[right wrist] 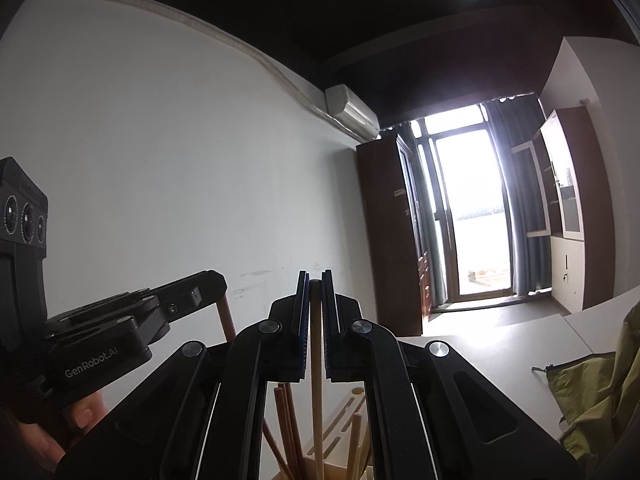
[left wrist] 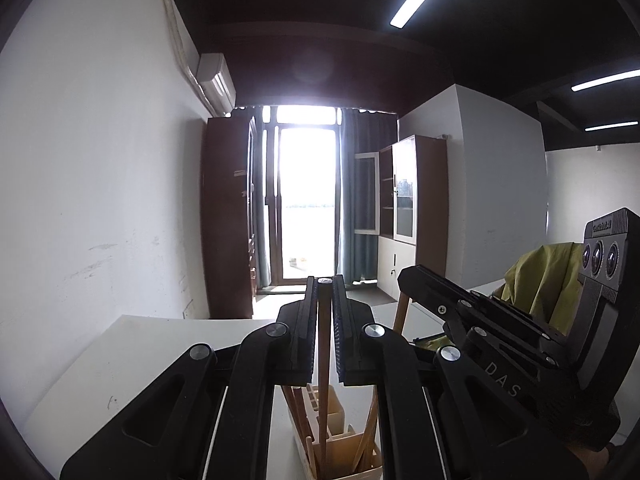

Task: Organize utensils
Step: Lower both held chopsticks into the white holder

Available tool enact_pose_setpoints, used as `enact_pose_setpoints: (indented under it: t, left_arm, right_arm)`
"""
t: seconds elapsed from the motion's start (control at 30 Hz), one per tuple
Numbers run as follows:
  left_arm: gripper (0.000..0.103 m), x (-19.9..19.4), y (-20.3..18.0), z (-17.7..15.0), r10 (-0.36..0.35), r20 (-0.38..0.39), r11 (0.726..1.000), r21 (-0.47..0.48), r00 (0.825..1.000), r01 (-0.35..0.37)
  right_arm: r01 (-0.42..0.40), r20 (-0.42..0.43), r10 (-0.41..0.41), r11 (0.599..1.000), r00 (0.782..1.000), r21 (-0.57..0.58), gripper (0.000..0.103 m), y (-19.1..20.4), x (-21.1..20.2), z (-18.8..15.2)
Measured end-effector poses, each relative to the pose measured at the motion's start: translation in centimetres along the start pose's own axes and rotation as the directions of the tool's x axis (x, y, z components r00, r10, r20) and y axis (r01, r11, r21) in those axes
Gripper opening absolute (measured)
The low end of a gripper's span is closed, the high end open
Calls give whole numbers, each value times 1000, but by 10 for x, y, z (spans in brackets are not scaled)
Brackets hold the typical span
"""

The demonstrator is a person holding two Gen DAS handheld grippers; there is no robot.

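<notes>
In the left wrist view my left gripper (left wrist: pixel 324 280) is shut on a brown wooden chopstick (left wrist: pixel 324 340) that stands upright between its jaws. The stick's lower end reaches into a pale wooden utensil holder (left wrist: pixel 340 412) below, which has several other sticks in it. To the right, my right gripper (left wrist: pixel 406 278) holds a lighter stick (left wrist: pixel 402 312). In the right wrist view my right gripper (right wrist: pixel 315 278) is shut on that light wooden chopstick (right wrist: pixel 316 352), above the same holder (right wrist: pixel 340 416). My left gripper (right wrist: pixel 216 282) is at the left with its reddish stick (right wrist: pixel 227 320).
The holder stands on a white table (left wrist: pixel 132 348). An olive-green cloth bag (right wrist: pixel 592 392) lies on the table to the right. A white wall runs along the left. Brown cabinets (left wrist: pixel 226 216) flank a bright glass door at the far end.
</notes>
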State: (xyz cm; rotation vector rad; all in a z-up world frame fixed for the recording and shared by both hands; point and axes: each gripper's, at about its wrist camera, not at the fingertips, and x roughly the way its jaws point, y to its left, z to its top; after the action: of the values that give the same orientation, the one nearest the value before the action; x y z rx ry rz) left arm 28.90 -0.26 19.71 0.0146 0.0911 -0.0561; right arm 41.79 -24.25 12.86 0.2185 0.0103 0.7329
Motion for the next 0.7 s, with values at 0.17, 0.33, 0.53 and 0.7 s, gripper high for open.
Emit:
enact_pose_setpoints:
  t: [0.17, 0.33, 0.53, 0.7]
  left_arm:
    - [7, 14, 14, -21, -26, -58, 999, -37, 998, 24]
    - [7, 14, 19, -38, -48, -67, 998, -41, 997, 45]
    - [7, 16, 21, -60, -71, -84, 997, -39, 994, 67]
    - [7, 18, 25, -74, -74, -97, 996, -48, 993, 69]
  right_arm:
    - [-10, -30, 10, 1000, 1000, 12, 7, -3, 6, -12]
    - [0, -55, 0, 1000, 999, 1, 7, -2, 9, -24]
    - [0, -79, 0, 1000, 997, -12, 7, 1, 11, -39]
    - [1, -105, -4, 1000, 994, -29, 7, 3, 11, -48]
